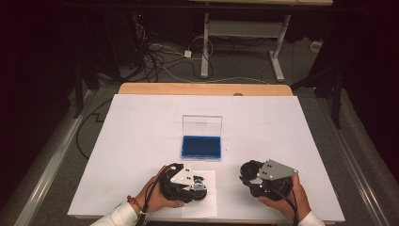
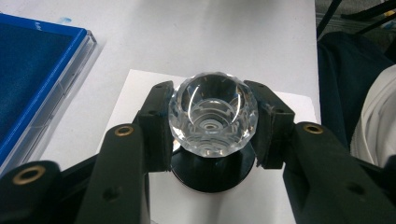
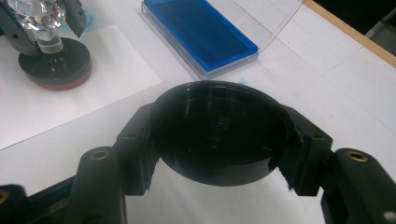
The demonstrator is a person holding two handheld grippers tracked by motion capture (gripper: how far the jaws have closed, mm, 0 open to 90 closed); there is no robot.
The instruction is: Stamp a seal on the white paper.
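Note:
A stamp with a faceted crystal knob (image 2: 212,116) and a round black base (image 2: 212,175) stands on a white paper sheet (image 2: 140,84). My left gripper (image 2: 212,122) is shut on the knob, a pad on each side. In the right gripper view the stamp (image 3: 53,60) shows a red underside. My right gripper (image 3: 219,135) is shut on a hollow round black cap (image 3: 219,126), held just above the table to the right of the stamp. From above, the left gripper (image 1: 200,183) and right gripper (image 1: 249,173) sit near the front edge.
A blue ink pad (image 1: 201,147) lies in a clear case mid-table, its lid (image 1: 202,125) standing open at the back. The white table cover (image 1: 282,127) ends at a wooden edge (image 1: 204,88). Cables and a desk frame stand on the floor beyond.

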